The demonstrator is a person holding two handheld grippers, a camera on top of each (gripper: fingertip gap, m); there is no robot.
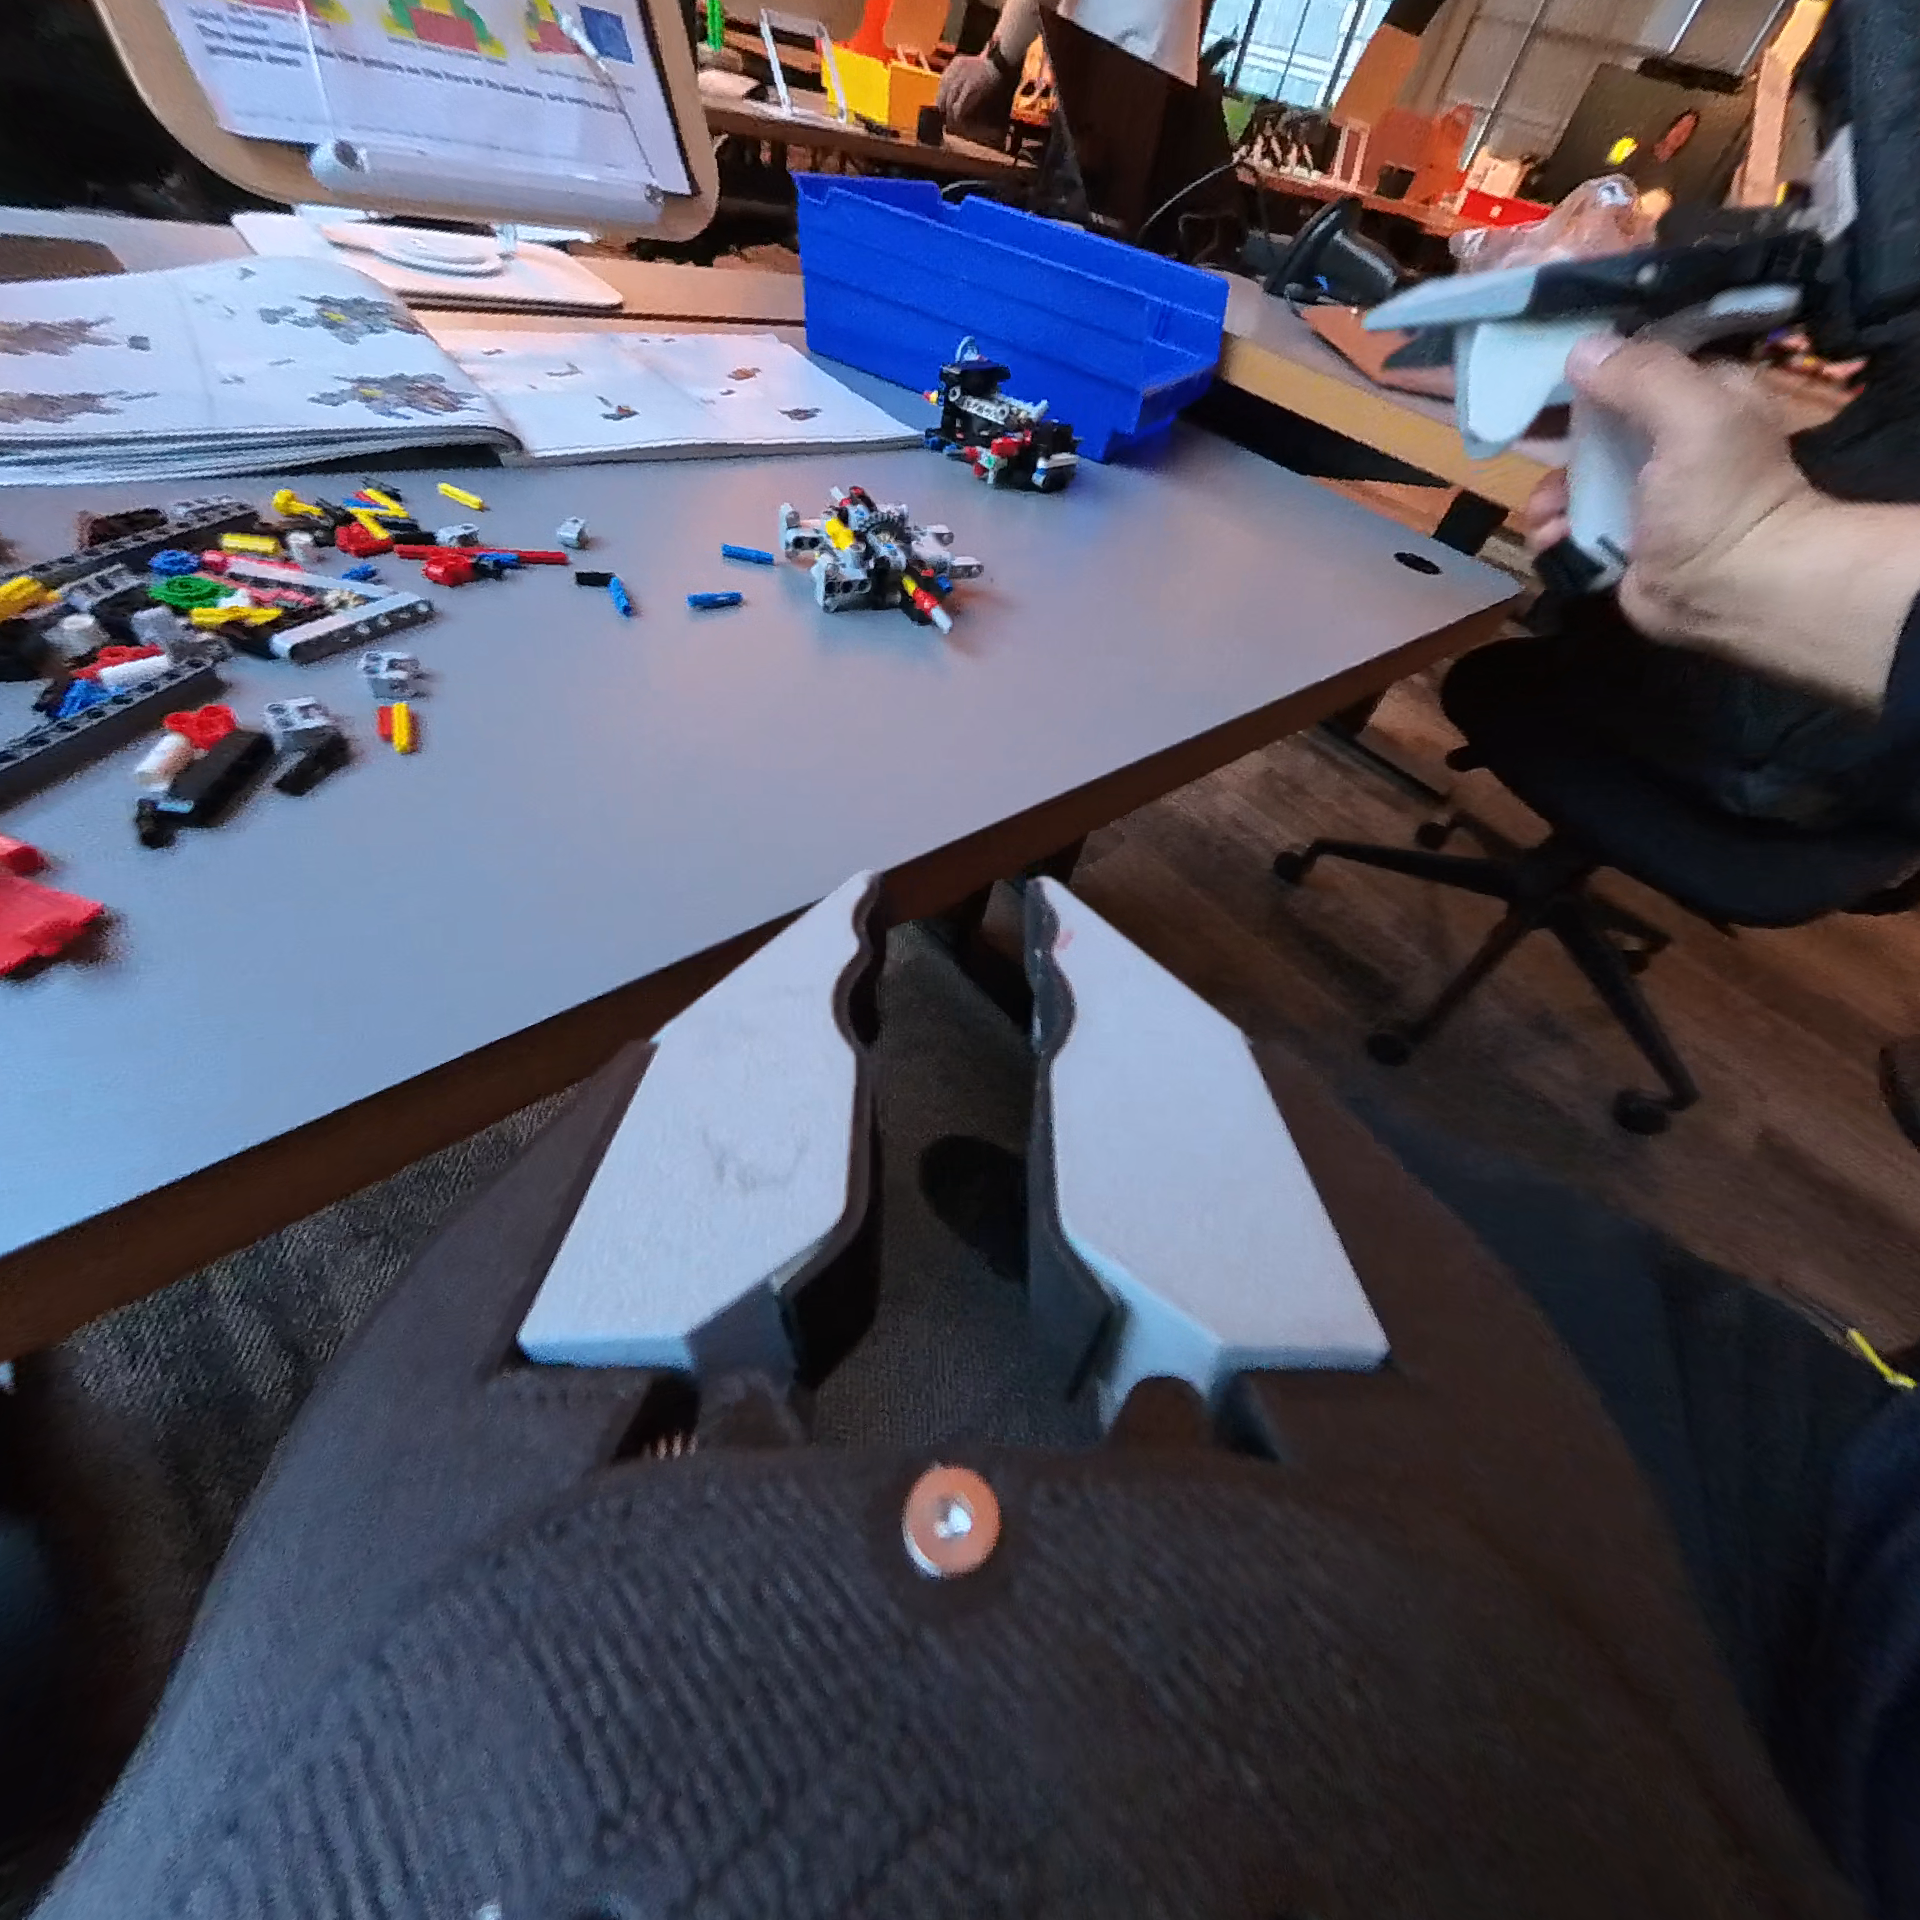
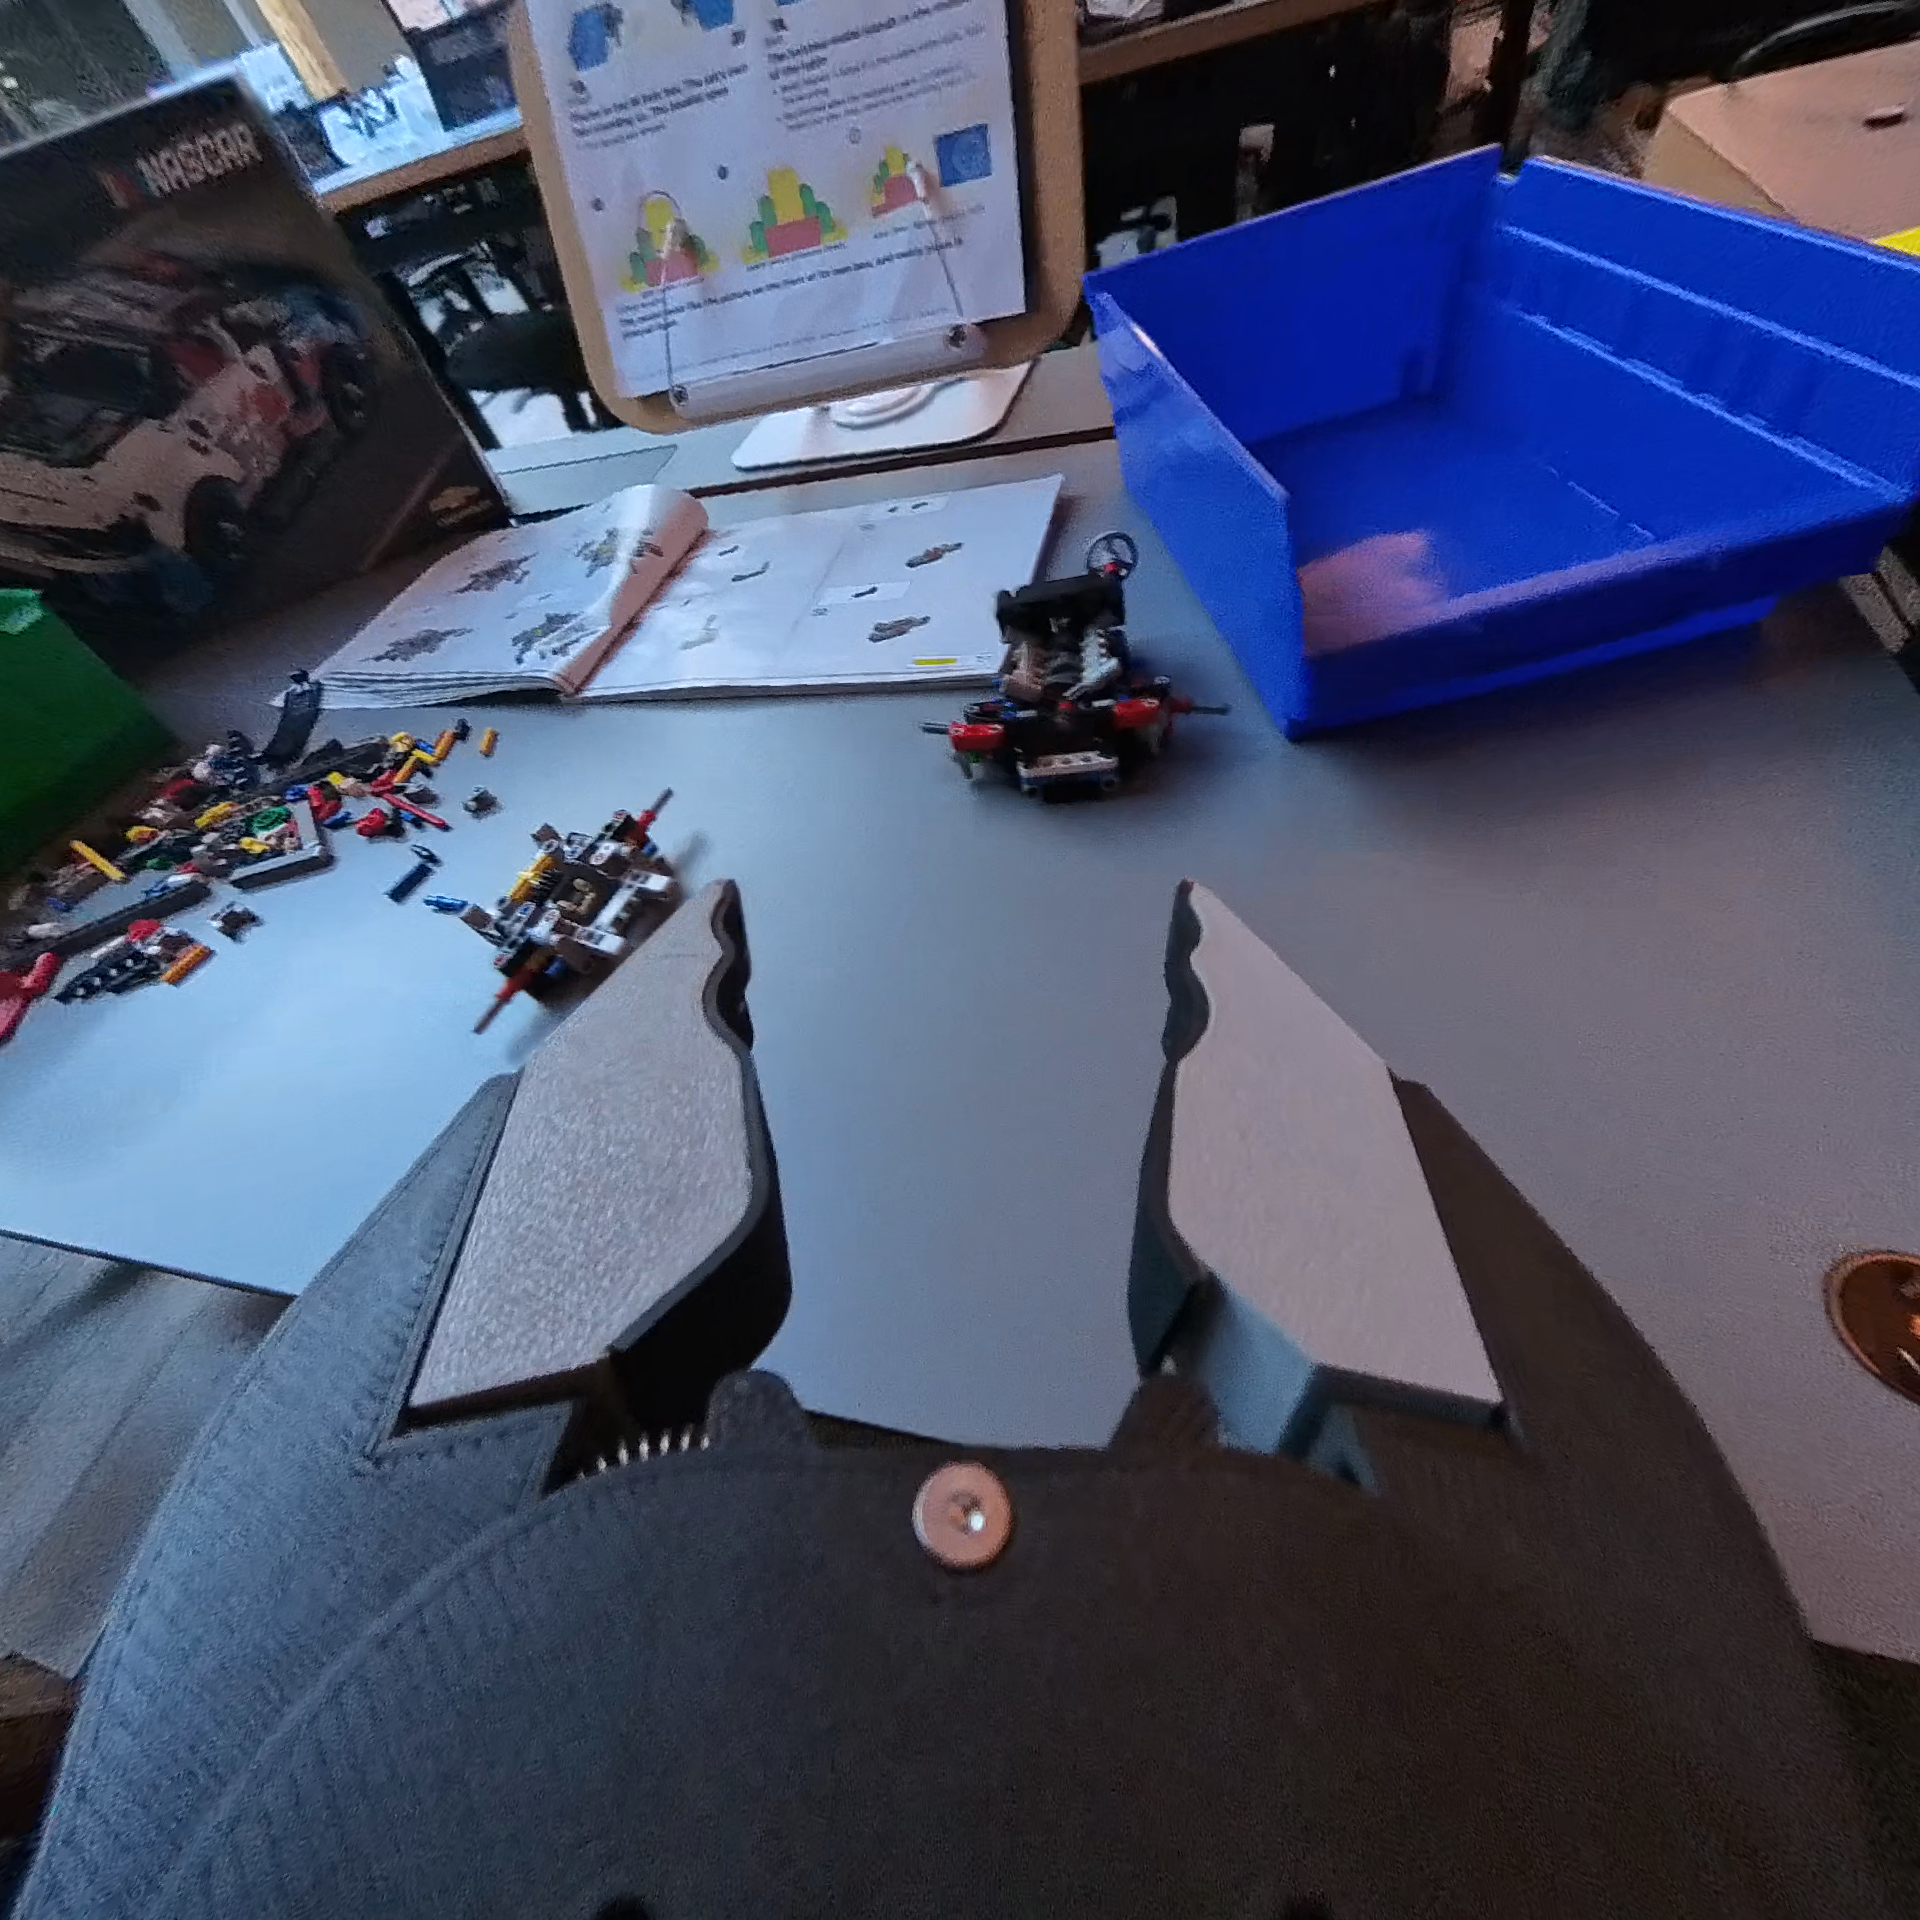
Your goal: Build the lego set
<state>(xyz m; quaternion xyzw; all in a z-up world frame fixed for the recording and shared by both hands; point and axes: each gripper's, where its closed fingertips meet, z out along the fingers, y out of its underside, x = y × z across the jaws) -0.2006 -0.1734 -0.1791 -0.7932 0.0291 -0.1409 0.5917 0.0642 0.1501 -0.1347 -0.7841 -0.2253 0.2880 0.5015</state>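
Blue bin (image 2: 1558, 447) beyond right gripper (image 2: 961, 935), only pinkish patch inside; its jaws wide apart, bare, over tabletop (image 2: 1039, 831). Left gripper (image 1: 951, 935) jaws slightly apart, bare, off tabletop edge

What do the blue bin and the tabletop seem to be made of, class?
Blue bin: probably moulded plastic, glossy, with ribbed walls and soft highlights. Tabletop: smooth matt grey, likely laminate over board, since a brown edge band shows in the left wrist view.
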